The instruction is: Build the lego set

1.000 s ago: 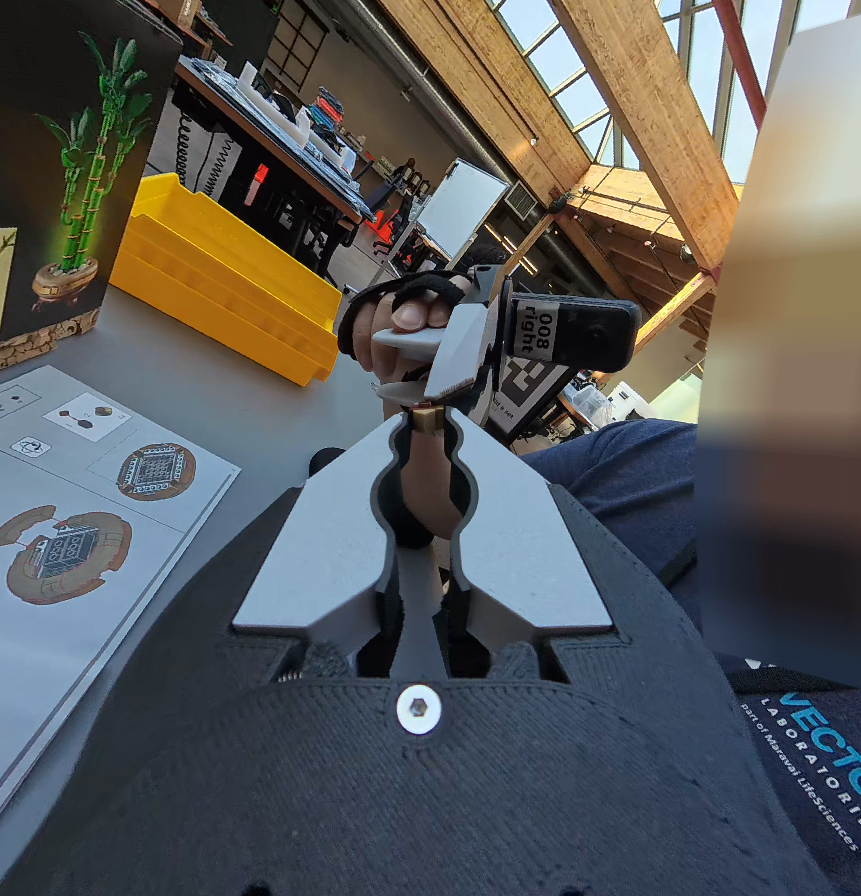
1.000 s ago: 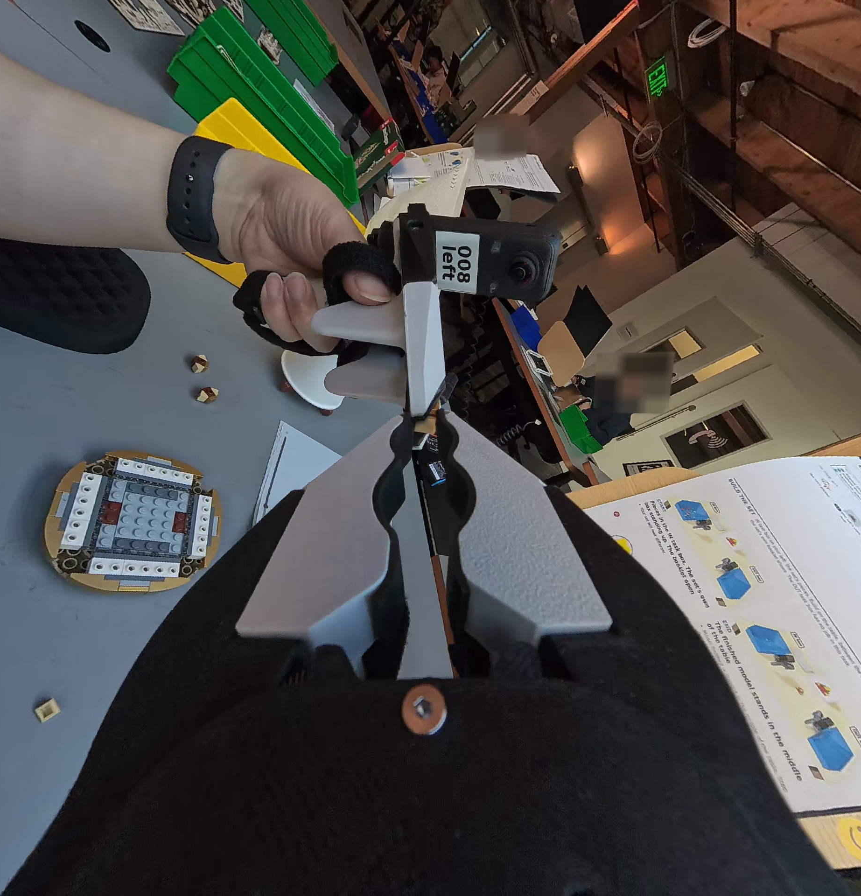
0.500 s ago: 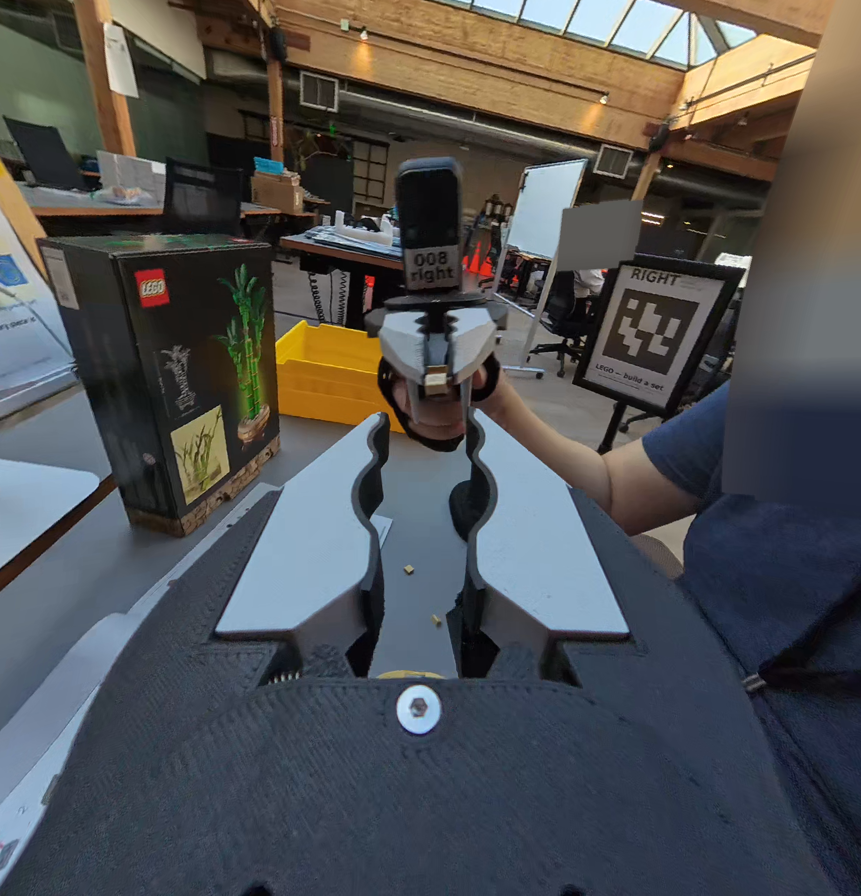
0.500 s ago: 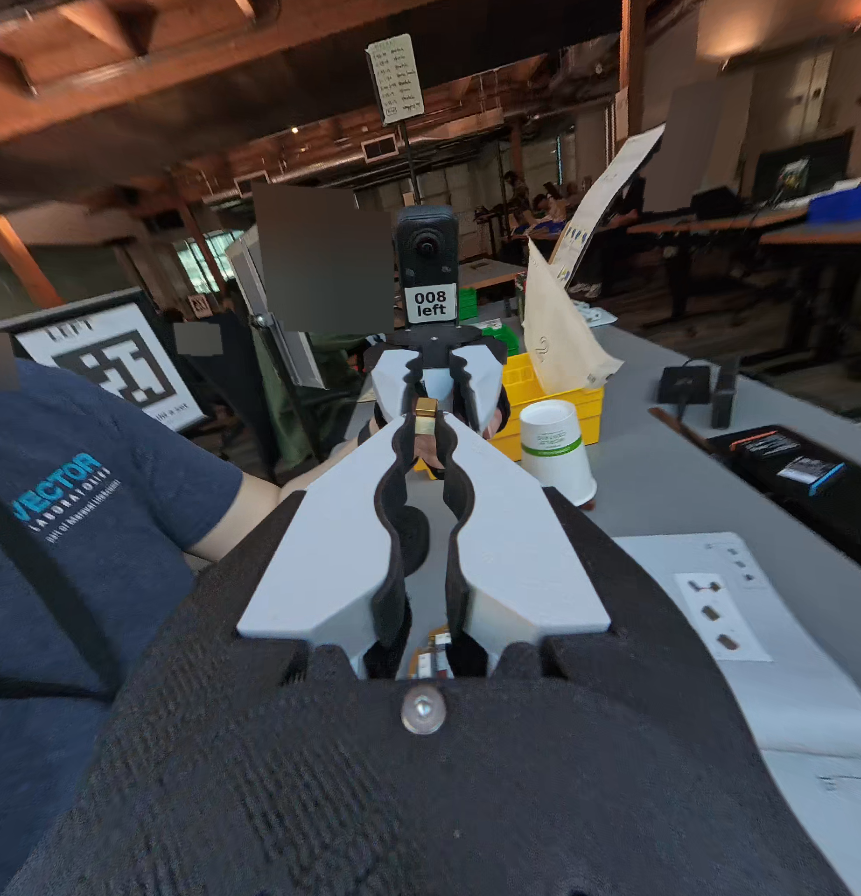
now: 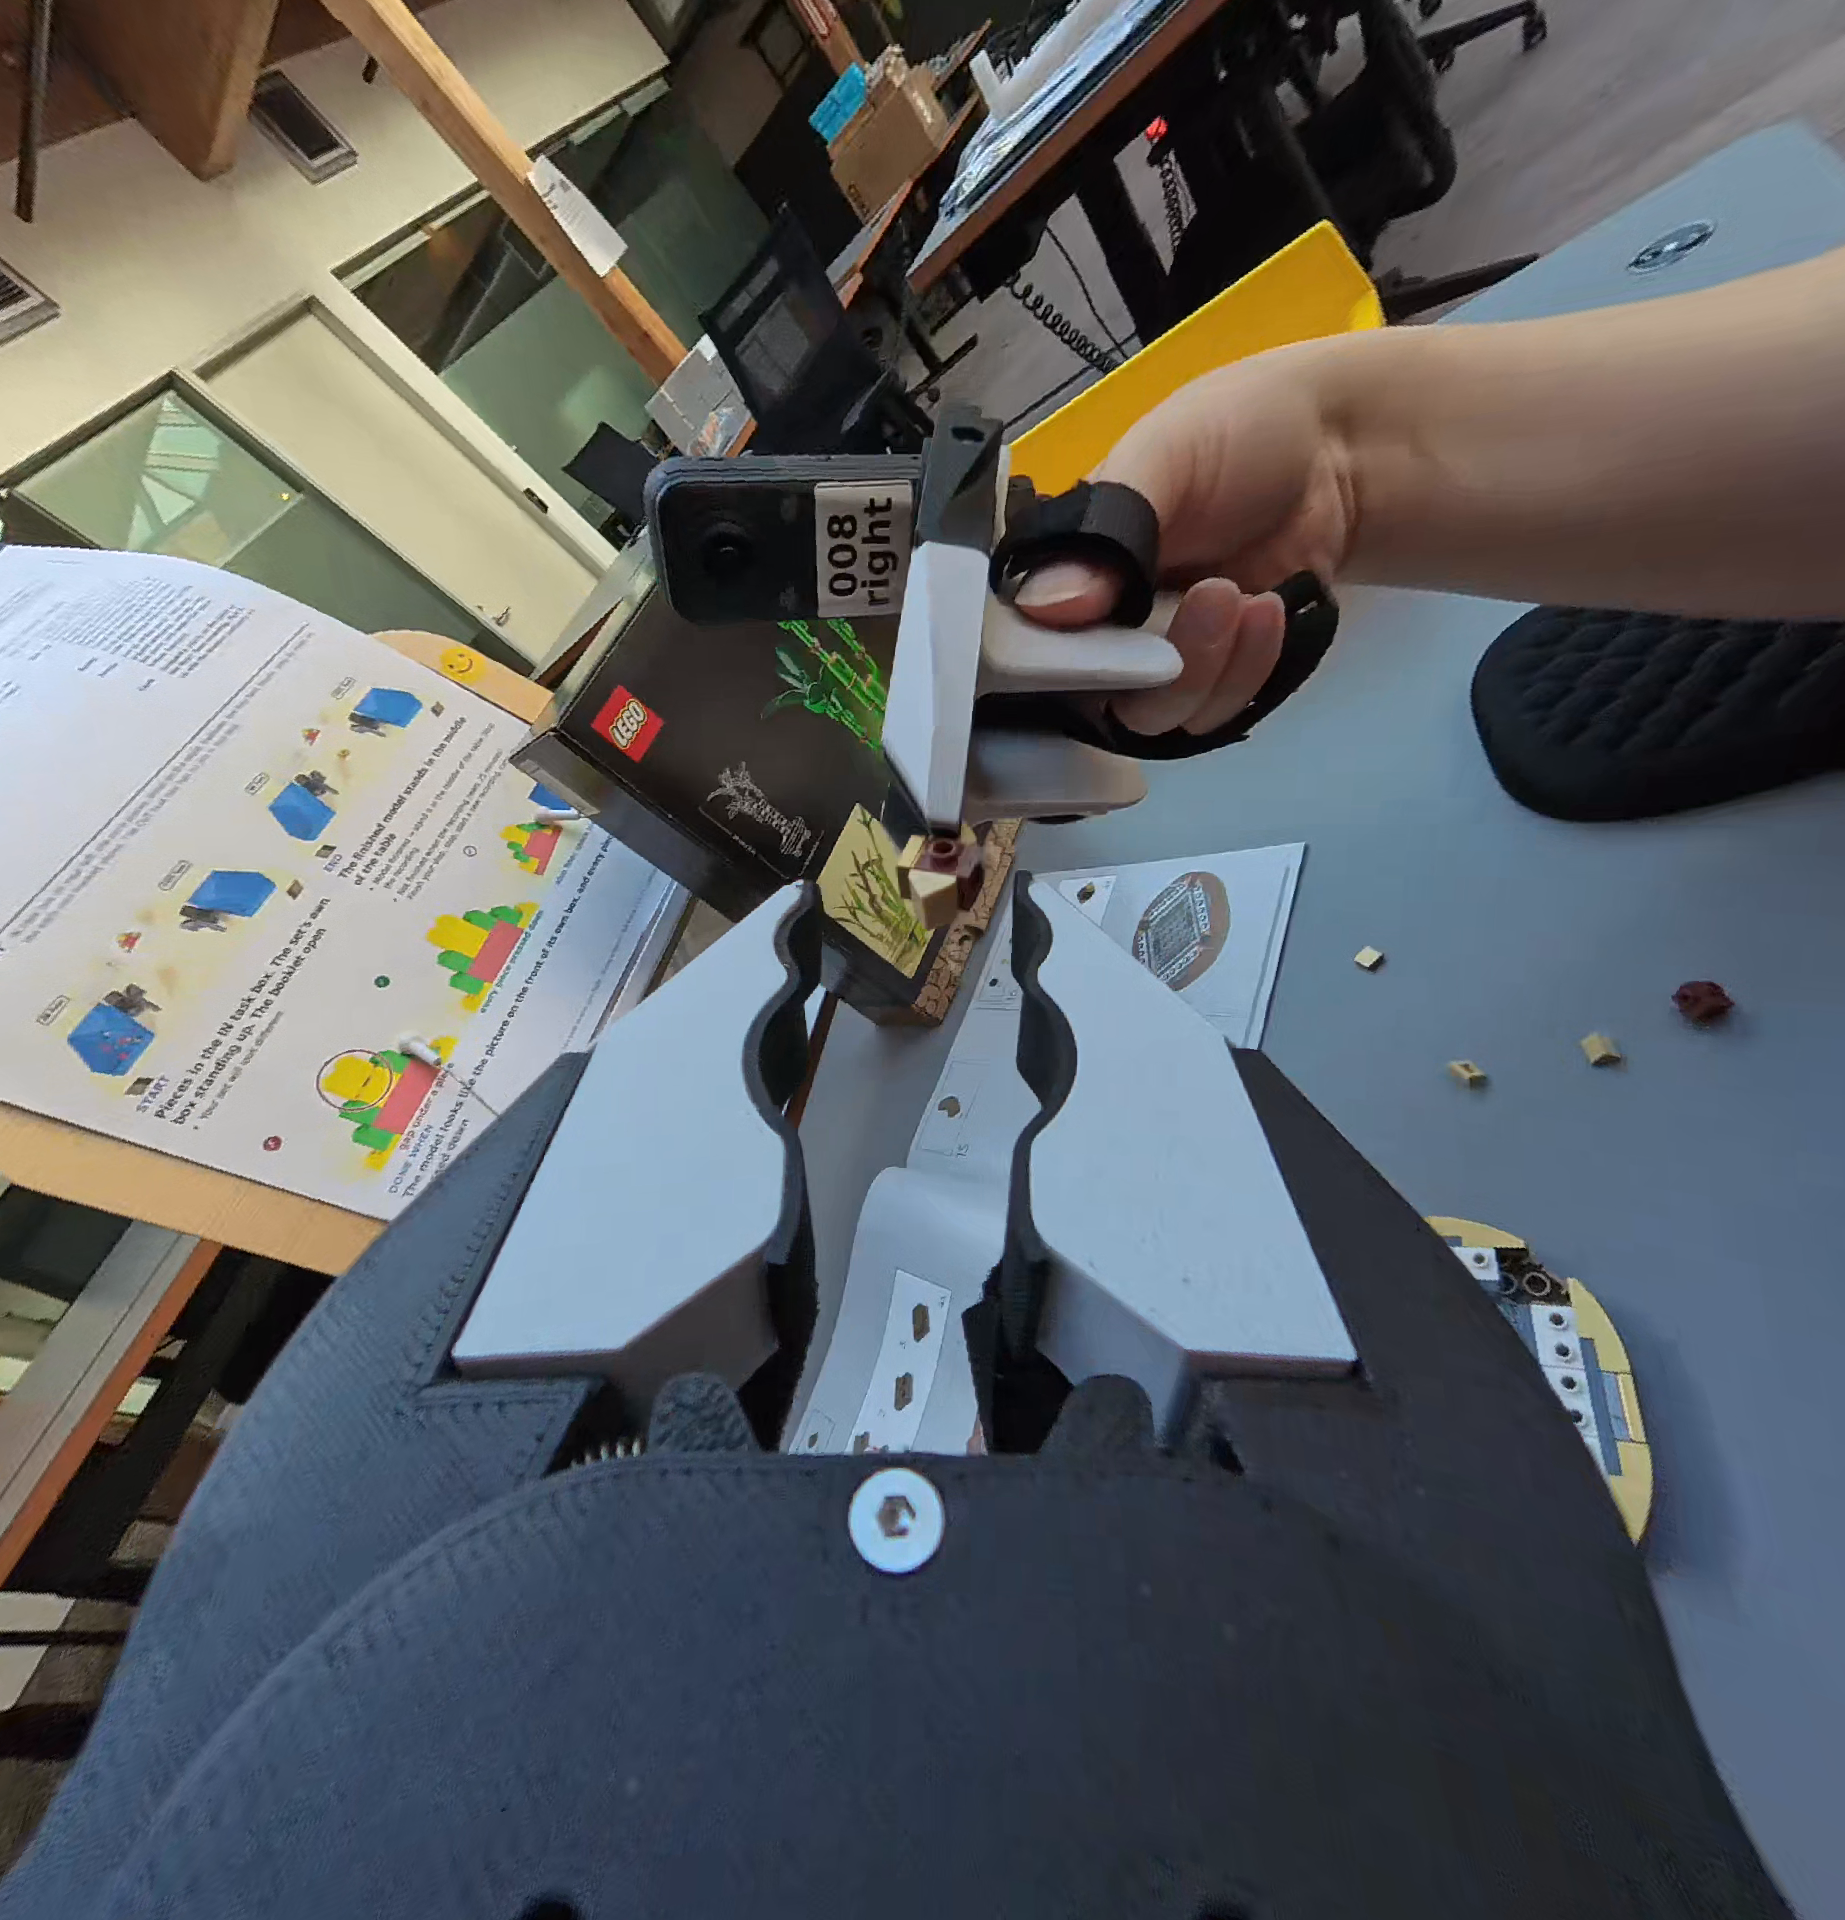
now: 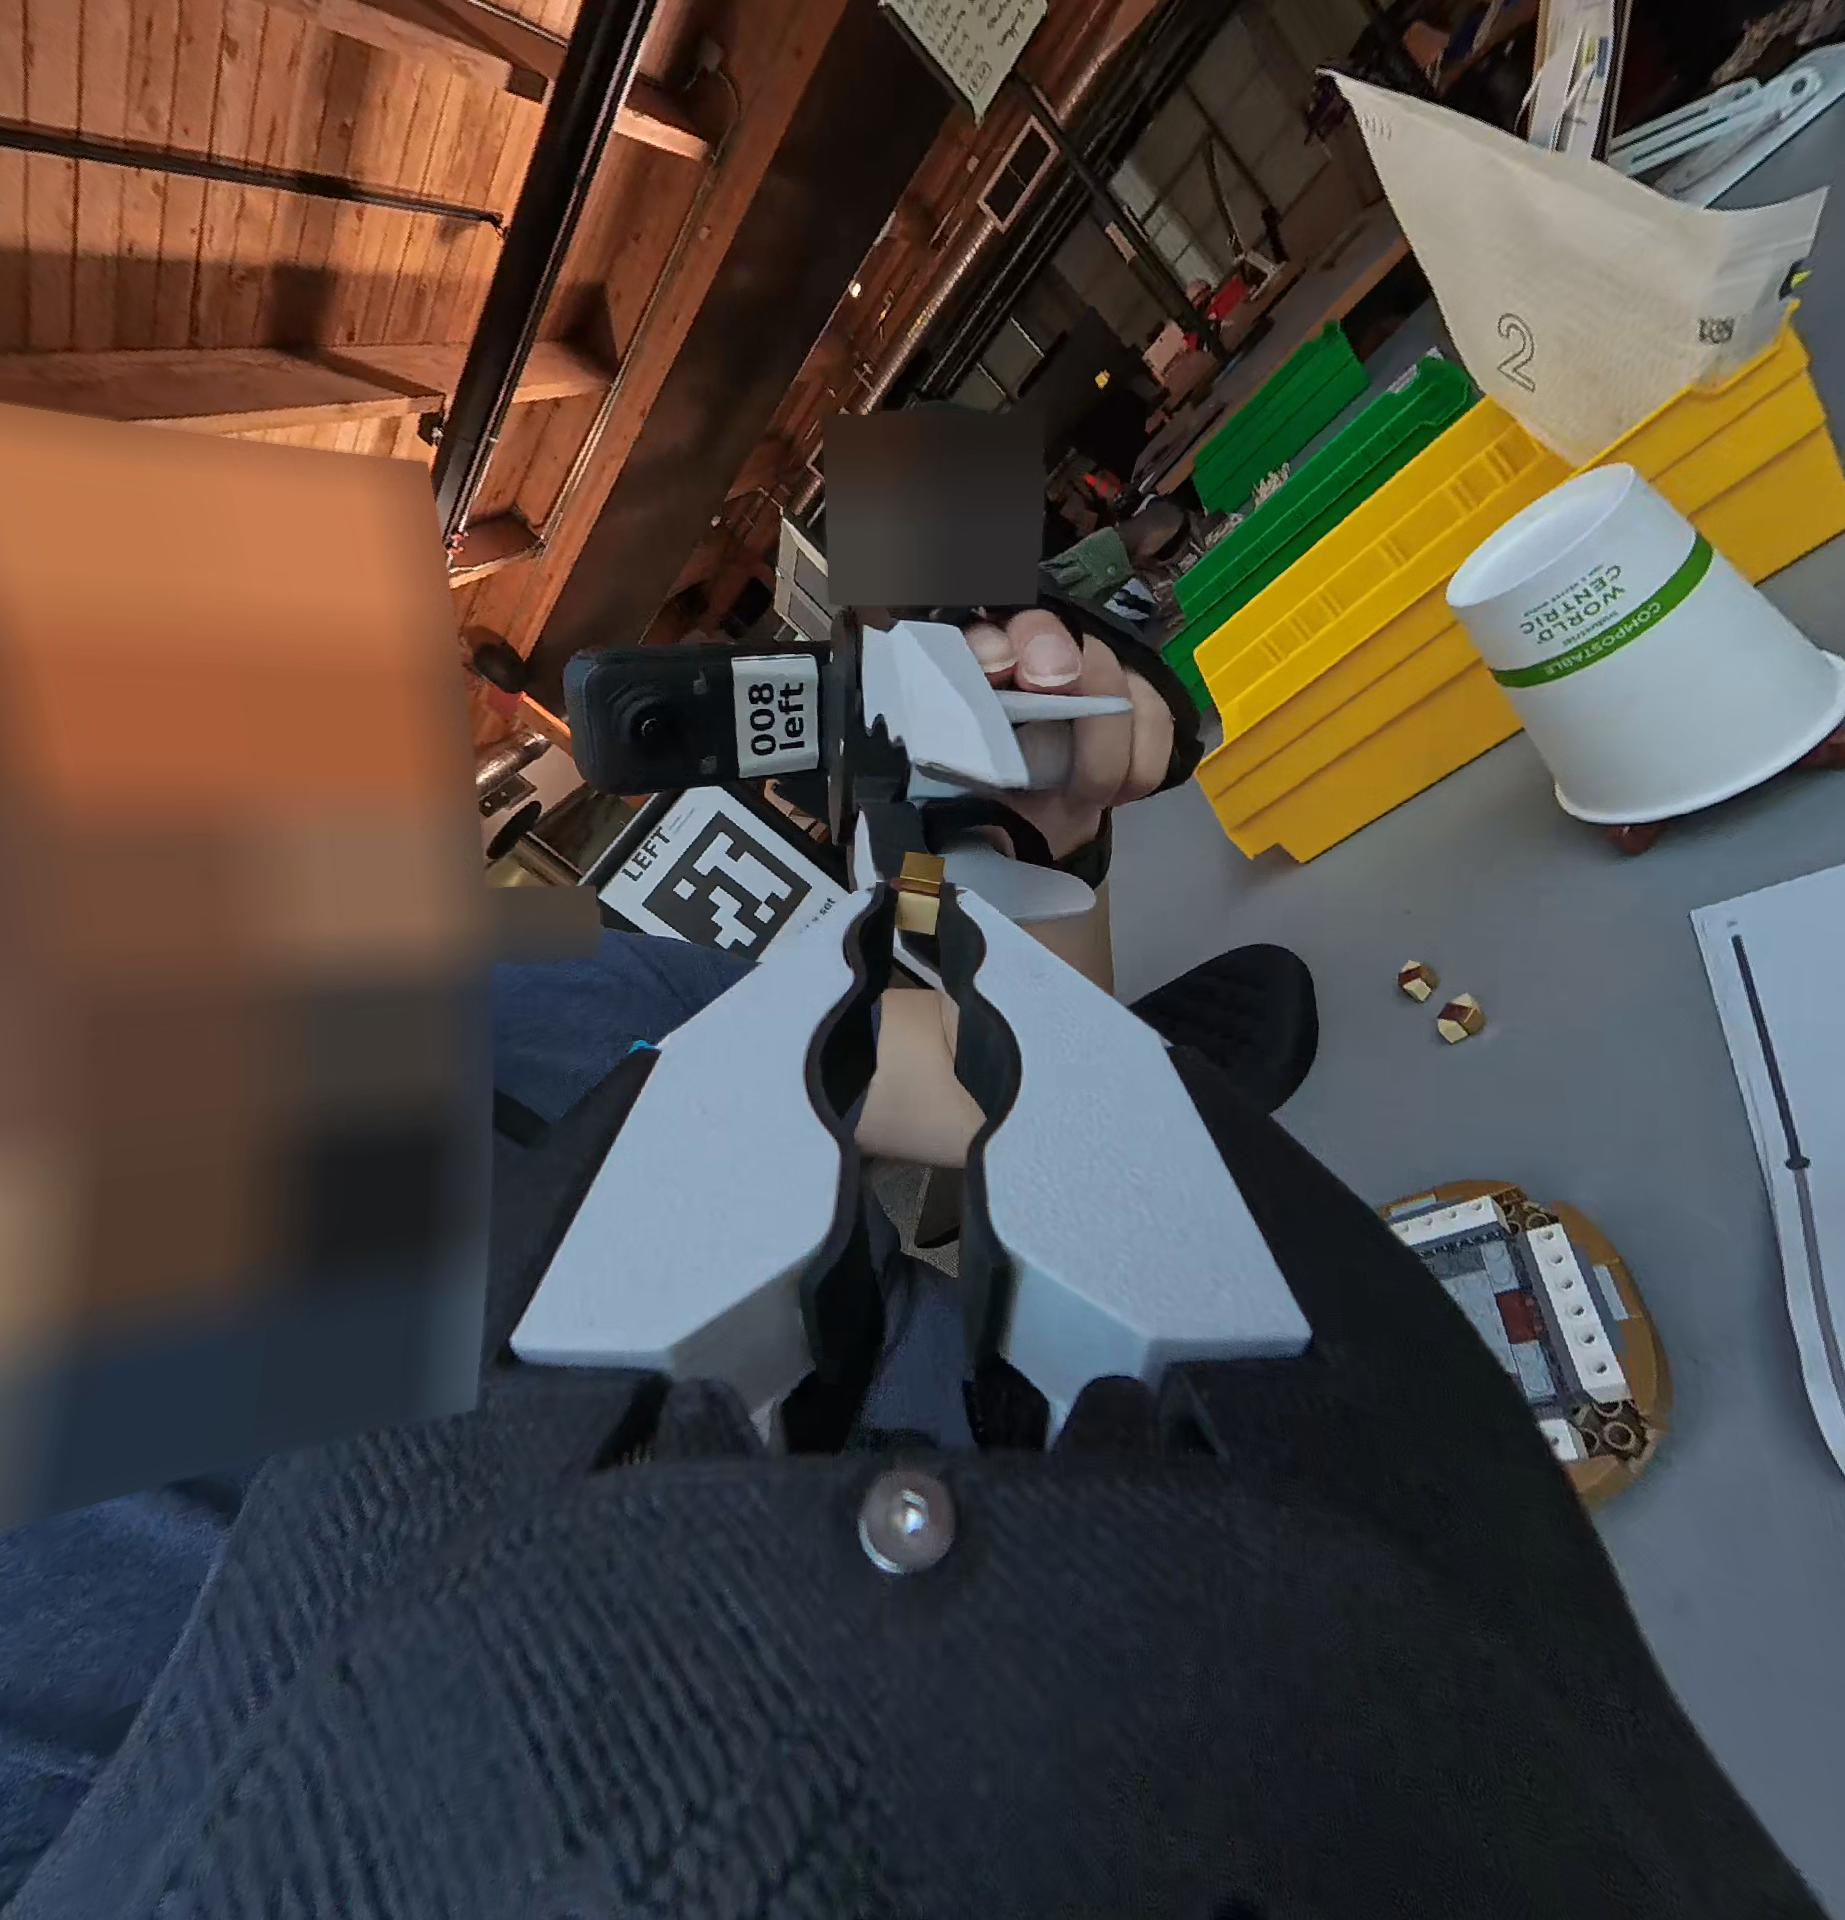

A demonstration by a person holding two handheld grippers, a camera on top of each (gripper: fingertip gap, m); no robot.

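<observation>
My right gripper is shut on a small tan and dark red piece, held in the air. In the left wrist view the right gripper points down at my left gripper, with the piece just in front of the left fingertips. My left gripper is open and empty; it also shows in the right wrist view. The round tan base with white and grey bricks lies on the grey table, and also shows in the left wrist view.
Loose small pieces lie on the table. The instruction booklet, the black set box and a poster board are nearby. An upturned white cup, yellow bins and a black pad stand around. The tips of both grippers are at nearly the same place. From either gripper's tips it is about 30 cm to the upturned white cup.
A second ago both grippers pinched the piece. My left gripper has let go and opened wide. Both grippers have rolled sideways; the right still holds the piece.
</observation>
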